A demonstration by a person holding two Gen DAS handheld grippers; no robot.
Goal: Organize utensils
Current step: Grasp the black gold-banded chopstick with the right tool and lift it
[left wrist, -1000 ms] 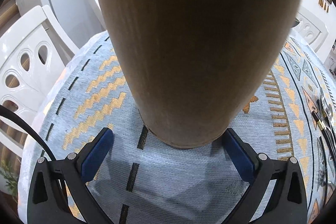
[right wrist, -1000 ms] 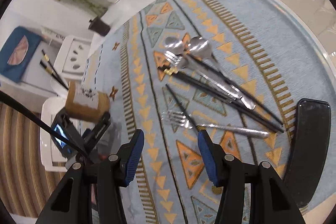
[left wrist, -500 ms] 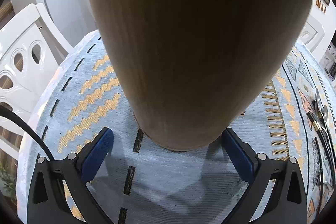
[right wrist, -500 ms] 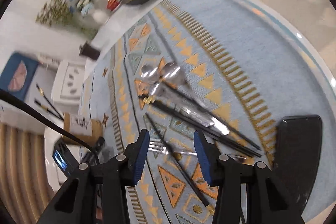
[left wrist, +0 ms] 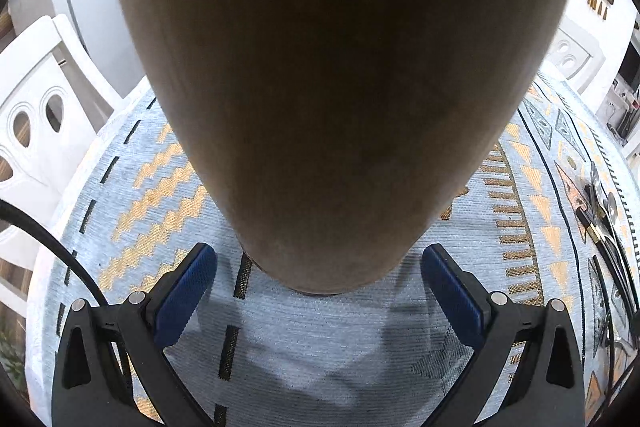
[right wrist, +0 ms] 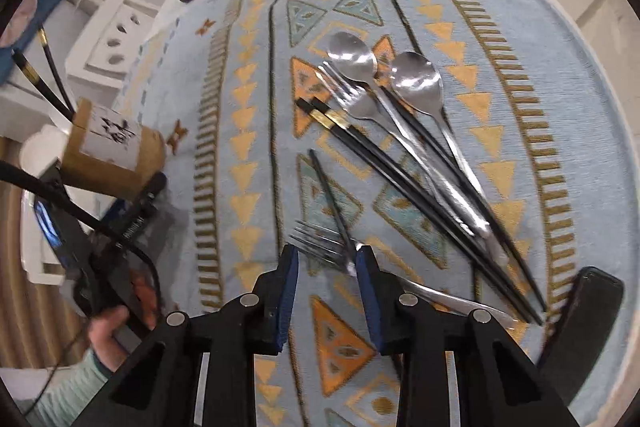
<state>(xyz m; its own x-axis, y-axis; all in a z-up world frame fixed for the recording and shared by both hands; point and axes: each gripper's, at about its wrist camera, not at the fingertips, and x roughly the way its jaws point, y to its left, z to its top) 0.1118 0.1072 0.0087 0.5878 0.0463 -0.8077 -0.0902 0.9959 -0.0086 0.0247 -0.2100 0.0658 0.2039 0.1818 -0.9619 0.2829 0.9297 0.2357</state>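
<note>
Both tongs point down at the patterned cloth (right wrist: 256, 39). Right tongs (right wrist: 327, 269) have just been closing; their blue pads straddle the neck of the nearest fork (right wrist: 320, 241) without pressing on it, tines to the left, handle running right under the right finger. A single black chopstick (right wrist: 330, 195) lies across that fork. Just beyond, to the right, a heap of two spoons (right wrist: 416, 81), another fork and a chopstick pair (right wrist: 360, 137) fans out on the cloth. Left tongs (left wrist: 318, 277) stand wide, pads either side of the base of the wooden holder (left wrist: 336, 75); contact cannot be told. In the right view the holder sits far left, tilted, with two chopsticks in it.
</note>
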